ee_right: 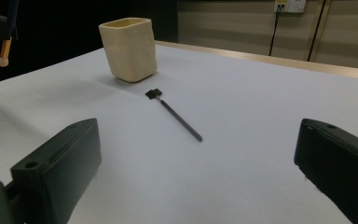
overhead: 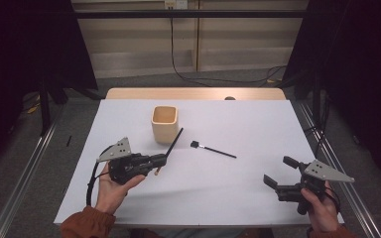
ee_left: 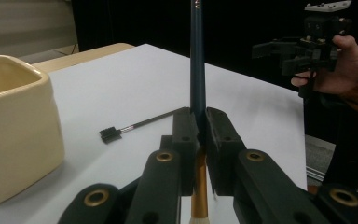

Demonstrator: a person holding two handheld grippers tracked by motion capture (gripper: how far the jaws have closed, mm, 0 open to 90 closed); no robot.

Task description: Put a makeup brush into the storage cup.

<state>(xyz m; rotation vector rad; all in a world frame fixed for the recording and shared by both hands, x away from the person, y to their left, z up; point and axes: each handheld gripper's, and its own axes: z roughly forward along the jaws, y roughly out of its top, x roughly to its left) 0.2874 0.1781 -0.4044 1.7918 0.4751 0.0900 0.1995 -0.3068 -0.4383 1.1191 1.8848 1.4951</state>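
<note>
My left gripper (overhead: 161,159) (ee_left: 198,122) is shut on a long brush (overhead: 174,140) (ee_left: 197,56) with a dark handle, a gold ferrule and a pale tip (ee_right: 3,59). The handle points up toward the cream cup (overhead: 164,124) (ee_left: 14,126) (ee_right: 129,46), which stands upright just beyond it. A small black brush (overhead: 213,149) (ee_left: 135,126) (ee_right: 177,115) lies flat on the white sheet to the right of the cup. At the front right my right gripper (overhead: 278,171) (ee_left: 279,53) (ee_right: 198,158) is held above the sheet, open, with nothing between its jaws.
The white sheet (overhead: 258,124) covers a wooden table whose far edge (overhead: 193,93) shows behind it. Metal rails run along both sides of the table. A cable hangs down the back wall.
</note>
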